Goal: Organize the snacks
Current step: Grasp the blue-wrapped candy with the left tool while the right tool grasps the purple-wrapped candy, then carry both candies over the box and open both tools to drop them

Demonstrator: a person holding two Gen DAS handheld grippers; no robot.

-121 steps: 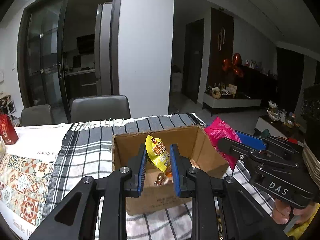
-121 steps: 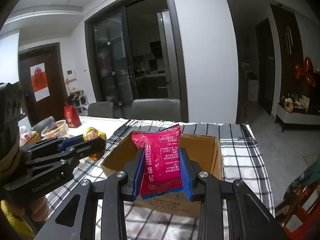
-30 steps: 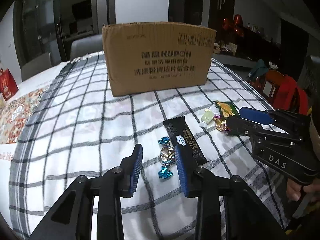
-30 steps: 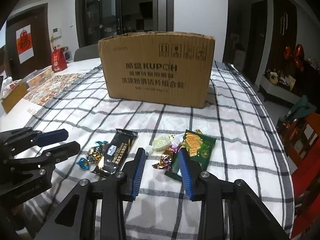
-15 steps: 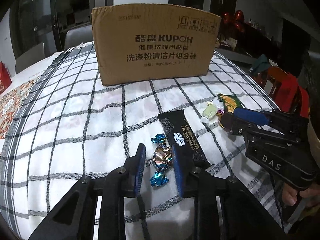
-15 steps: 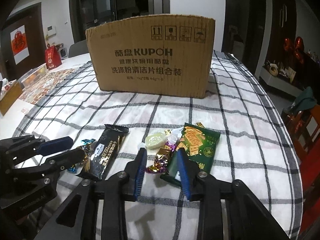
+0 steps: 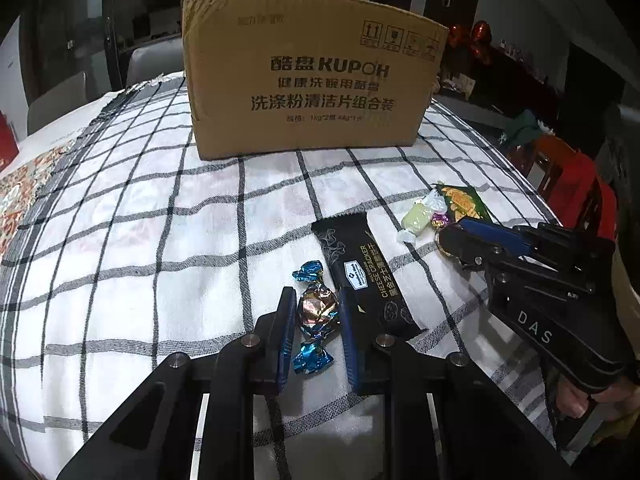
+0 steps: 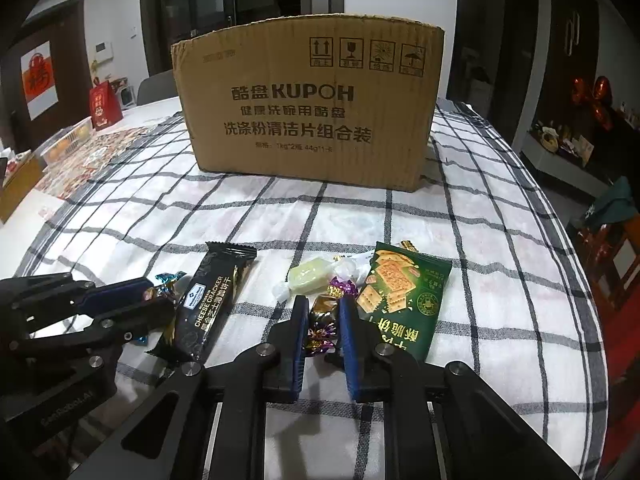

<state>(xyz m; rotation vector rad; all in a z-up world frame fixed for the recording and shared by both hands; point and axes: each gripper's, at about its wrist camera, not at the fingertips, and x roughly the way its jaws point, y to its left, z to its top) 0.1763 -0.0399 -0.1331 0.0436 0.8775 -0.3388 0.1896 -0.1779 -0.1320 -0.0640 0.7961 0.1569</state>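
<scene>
The black left gripper with blue pads (image 7: 316, 312) angles down, jaws just closed on a blue-and-bronze foil candy (image 7: 316, 310); the matching right gripper (image 8: 323, 318) (likewise angled down) pinches a purple-and-gold foil candy (image 8: 320, 322).

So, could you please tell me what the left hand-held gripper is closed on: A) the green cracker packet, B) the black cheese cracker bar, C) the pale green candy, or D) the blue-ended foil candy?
D: the left hand-held gripper pinches the blue-ended foil candy, with the black cheese cracker bar lying just beside it.
</scene>
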